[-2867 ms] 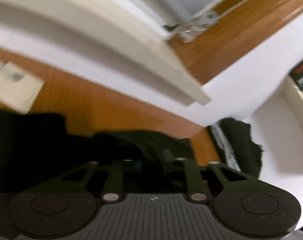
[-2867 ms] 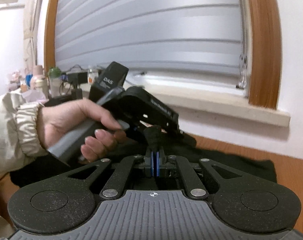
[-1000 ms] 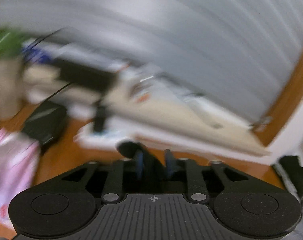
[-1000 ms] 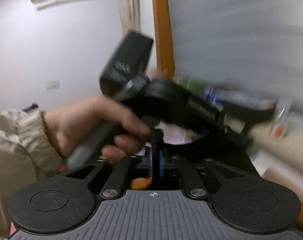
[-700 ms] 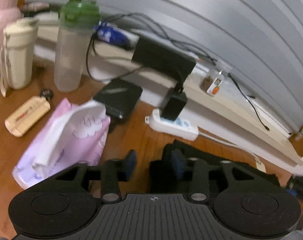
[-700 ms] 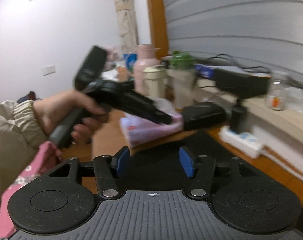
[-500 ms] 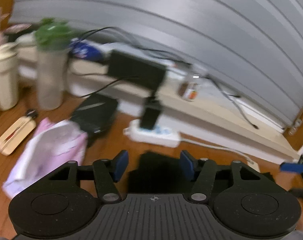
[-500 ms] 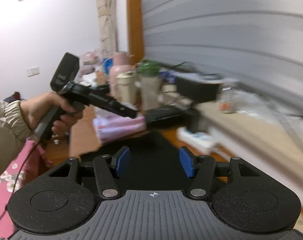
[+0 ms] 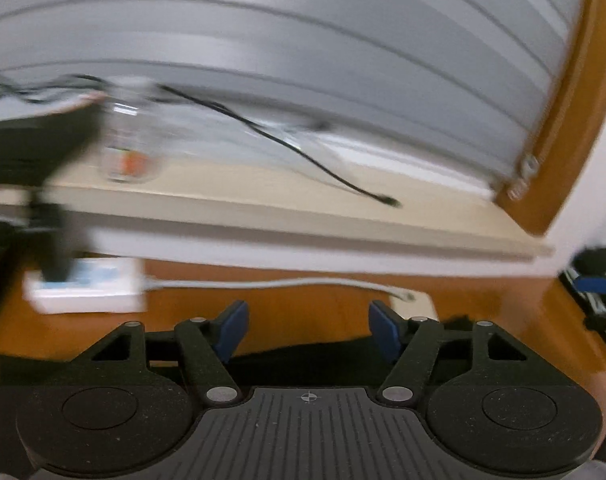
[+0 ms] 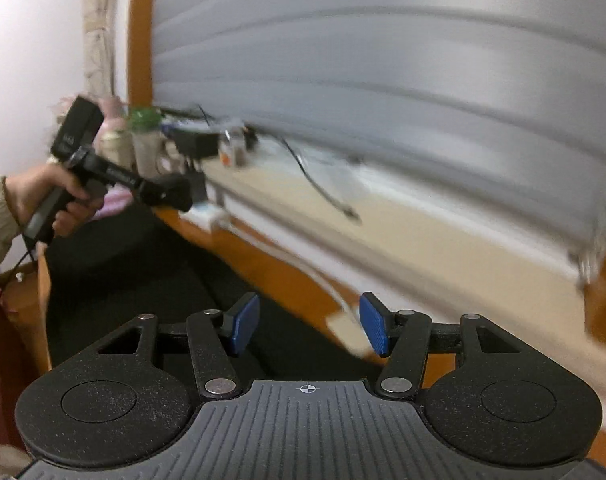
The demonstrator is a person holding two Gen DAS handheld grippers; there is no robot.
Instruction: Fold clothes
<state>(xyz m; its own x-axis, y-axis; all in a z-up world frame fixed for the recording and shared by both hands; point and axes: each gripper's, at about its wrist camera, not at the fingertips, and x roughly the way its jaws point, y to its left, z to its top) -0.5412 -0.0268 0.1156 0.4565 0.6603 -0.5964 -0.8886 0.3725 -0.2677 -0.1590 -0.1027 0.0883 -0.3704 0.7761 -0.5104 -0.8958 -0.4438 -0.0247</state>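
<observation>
We have both grippers free: the left gripper (image 9: 307, 330) stands wide with nothing between its blue pads, its jaws having just been opening, and the right gripper (image 10: 309, 328) is about half open and equally empty, having just opened as well. The black garment (image 10: 143, 276) lies flat on the wooden desk (image 9: 303, 300), near us, below the window sill (image 9: 263, 196). To fold well, we should judge where an edge or corner lies, bring each gripper low over it, and pinch only the top layer. The white cable (image 9: 283, 282) runs just beyond the cloth; we keep clear of it.
</observation>
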